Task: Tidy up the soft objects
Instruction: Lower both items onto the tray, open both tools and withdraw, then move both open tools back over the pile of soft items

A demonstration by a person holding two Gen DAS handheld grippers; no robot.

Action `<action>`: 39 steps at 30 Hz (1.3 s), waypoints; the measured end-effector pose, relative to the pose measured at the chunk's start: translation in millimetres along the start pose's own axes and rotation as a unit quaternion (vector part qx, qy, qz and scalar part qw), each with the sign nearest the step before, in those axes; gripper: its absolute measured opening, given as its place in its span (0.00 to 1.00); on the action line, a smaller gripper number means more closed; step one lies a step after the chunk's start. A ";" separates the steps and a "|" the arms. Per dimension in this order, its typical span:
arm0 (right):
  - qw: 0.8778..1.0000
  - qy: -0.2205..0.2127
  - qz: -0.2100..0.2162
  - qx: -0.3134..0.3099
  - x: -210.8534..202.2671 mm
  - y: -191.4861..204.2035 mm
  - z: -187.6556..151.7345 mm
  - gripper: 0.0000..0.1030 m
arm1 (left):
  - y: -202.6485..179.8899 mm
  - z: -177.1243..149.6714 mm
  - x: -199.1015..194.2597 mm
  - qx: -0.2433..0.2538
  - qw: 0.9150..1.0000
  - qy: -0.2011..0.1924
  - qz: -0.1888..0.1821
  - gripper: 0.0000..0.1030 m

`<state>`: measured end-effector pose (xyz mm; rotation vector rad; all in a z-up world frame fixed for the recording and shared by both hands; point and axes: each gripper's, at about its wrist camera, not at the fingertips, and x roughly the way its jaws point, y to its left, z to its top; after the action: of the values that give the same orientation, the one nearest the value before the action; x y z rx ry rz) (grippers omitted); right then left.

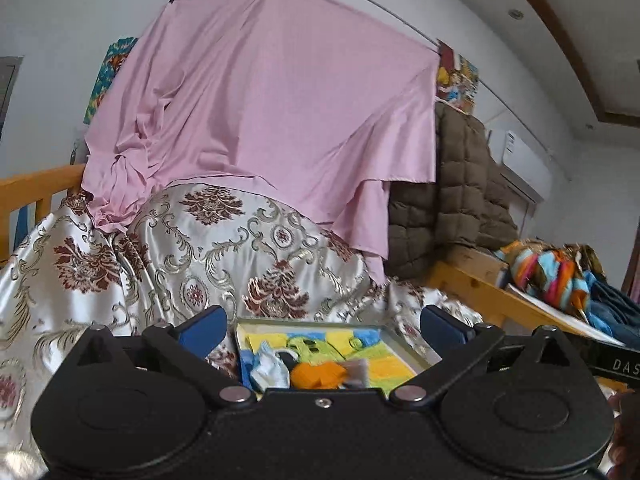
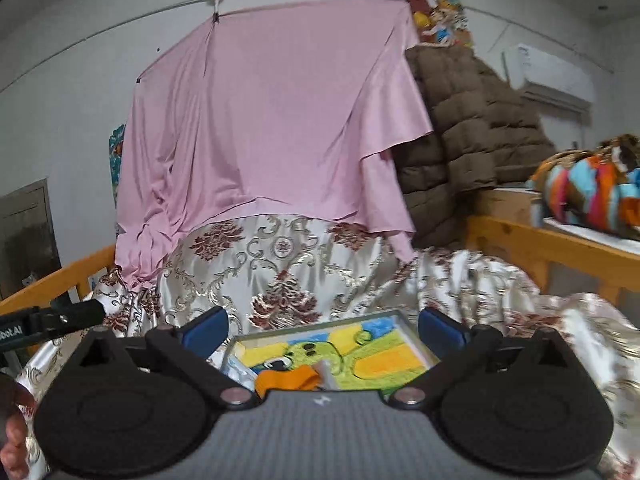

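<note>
Both the left gripper (image 1: 322, 326) and right gripper (image 2: 322, 326) hung spread and empty above the tray (image 1: 394, 340); reaching blind risked snagging the satin bedspread (image 1: 224, 256).

Both grippers (image 1: 322, 326) (image 2: 322, 326) are black with blue-padded jaws and silver screws.

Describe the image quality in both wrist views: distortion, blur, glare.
Left wrist: strong fisheye bowing with dark corners, and the orange cloth in the tray is soft. Right wrist: the same bowing, the tray's contents are smeared, and there is sheen on the satin bedspread.
</note>
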<state>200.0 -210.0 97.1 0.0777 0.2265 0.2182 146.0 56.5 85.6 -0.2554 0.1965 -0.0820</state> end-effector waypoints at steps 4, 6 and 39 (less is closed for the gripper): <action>1.000 0.002 -0.023 -0.006 -38.3 -4.5 -16.4 1.00 | -14.0 -21.2 -28.3 0.019 1.000 0.014 -0.003 0.99; 0.999 0.003 -0.030 -0.010 -55.6 -4.3 -26.8 1.00 | -18.8 -30.7 -39.5 0.028 0.999 0.027 -0.006 0.99; 0.993 -0.075 0.067 -0.058 -156.1 22.3 -108.4 1.00 | -13.4 -96.7 -81.9 0.058 0.986 0.159 0.002 0.99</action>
<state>21.9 -217.4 27.5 -0.0063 0.0585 0.3579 45.5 28.8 12.2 -0.1247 0.5075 -0.1291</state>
